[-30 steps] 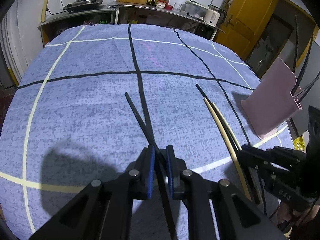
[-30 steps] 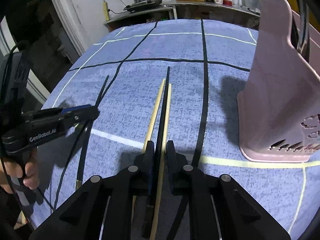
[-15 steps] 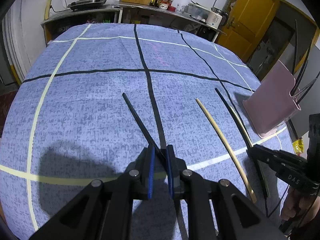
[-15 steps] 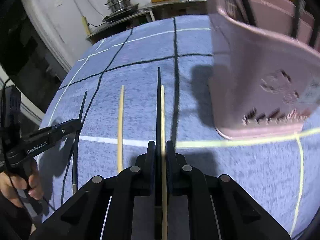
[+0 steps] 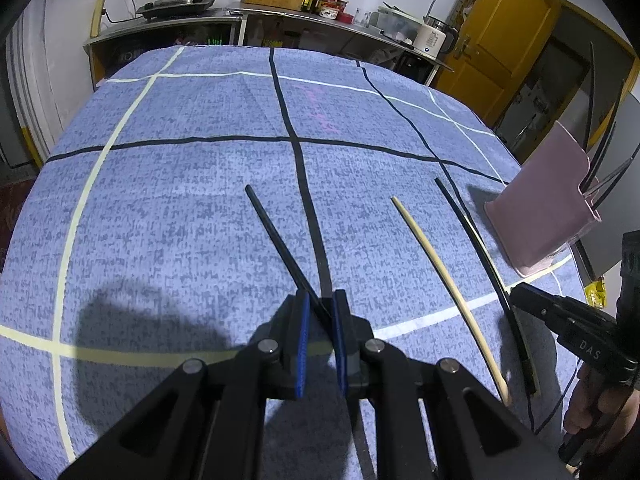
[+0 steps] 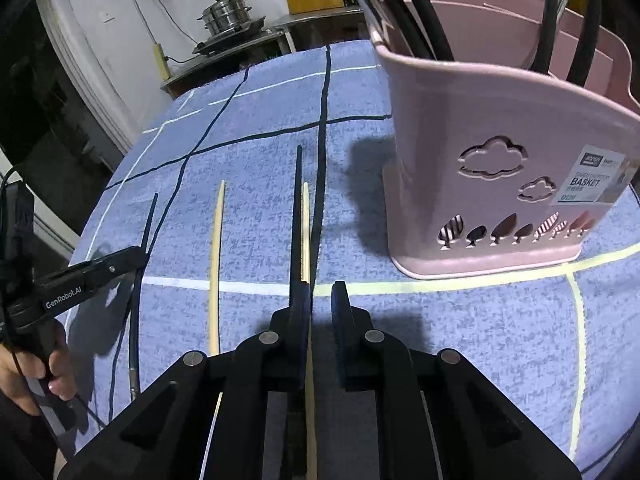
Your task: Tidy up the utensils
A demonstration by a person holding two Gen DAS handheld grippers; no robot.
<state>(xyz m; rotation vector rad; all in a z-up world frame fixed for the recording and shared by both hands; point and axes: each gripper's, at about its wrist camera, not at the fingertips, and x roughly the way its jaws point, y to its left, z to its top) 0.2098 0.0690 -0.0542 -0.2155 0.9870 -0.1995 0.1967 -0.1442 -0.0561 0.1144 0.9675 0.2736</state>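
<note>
Clearly, the left gripper (image 5: 320, 312) is clenching a black chopstick (image 5: 276, 240) whose rear end is hiding under the jaws. The right gripper (image 6: 321, 300) is standing released around another black chopstick (image 6: 298, 216), the pink basket (image 6: 500, 184) staying beside.

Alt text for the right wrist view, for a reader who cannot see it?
The right tongs, slightly parted, hold a black chopstick against one finger above a blue checked tablecloth. Two pale chopsticks lie on the cloth; a pink utensil basket stands right.
</note>
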